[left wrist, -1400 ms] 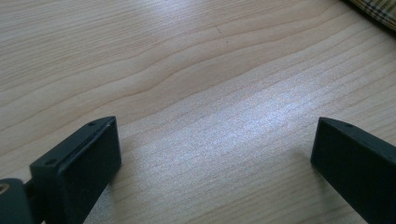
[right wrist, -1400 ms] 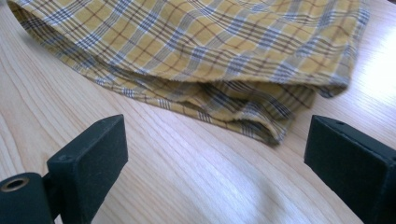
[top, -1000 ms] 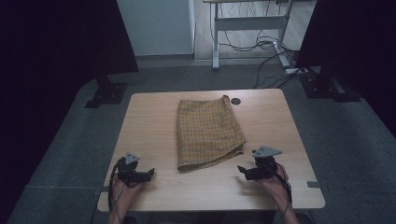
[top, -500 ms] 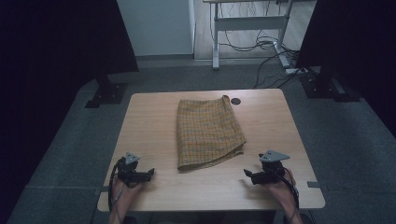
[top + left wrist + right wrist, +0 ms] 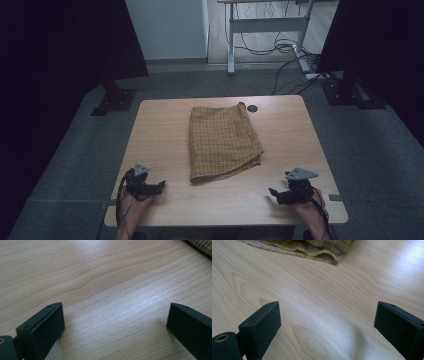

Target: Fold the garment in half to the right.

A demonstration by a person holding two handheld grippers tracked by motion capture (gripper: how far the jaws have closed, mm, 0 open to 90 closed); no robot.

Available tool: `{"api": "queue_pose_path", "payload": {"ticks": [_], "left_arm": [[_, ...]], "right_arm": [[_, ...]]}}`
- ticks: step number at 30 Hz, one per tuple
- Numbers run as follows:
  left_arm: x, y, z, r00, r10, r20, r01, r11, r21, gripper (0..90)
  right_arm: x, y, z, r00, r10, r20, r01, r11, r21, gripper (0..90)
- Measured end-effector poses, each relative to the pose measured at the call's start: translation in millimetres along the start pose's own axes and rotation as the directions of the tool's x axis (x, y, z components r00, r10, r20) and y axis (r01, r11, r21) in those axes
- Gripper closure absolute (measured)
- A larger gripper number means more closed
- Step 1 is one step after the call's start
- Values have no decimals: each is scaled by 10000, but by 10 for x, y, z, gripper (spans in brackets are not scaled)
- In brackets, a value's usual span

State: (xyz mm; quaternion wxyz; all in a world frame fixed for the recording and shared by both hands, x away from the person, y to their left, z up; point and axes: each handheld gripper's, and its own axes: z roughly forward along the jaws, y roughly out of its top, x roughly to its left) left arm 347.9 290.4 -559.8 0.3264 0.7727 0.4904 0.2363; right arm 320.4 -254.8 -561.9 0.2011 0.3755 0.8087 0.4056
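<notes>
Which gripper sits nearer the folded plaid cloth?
Left, narrowly. The left gripper sits off the plaid cloth's near-left corner; the right gripper lies farther from its near-right corner. Neither touches it.

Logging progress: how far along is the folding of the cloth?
Done: the cloth lies folded at mid-table. In hand: nothing; the left gripper and right gripper sit open near the table's front edge, apart from it. Left: at most another fold, if wanted.

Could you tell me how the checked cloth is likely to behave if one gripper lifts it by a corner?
The cloth lies folded flat with soft, wavy edges, so it will probably be floppy and drape from the jaws. The layers look loose and may well unfold when lifted. On the smooth wooden table, a push would likely bunch it up rather than slide it whole.
</notes>
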Motion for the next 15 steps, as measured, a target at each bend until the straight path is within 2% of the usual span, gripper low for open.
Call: {"api": "queue_pose_path", "payload": {"ticks": [13,15], "left_arm": [[-2,-1,0,10000,-13,-12,13,10000,1,19],[-2,-1,0,10000,-13,-11,13,10000,-1,18]], "right_arm": [[-28,-188,-50,9990,85,430,-119,9968,790,59],[-36,-211,-46,9989,301,353,-327,9967,746,59]]}}
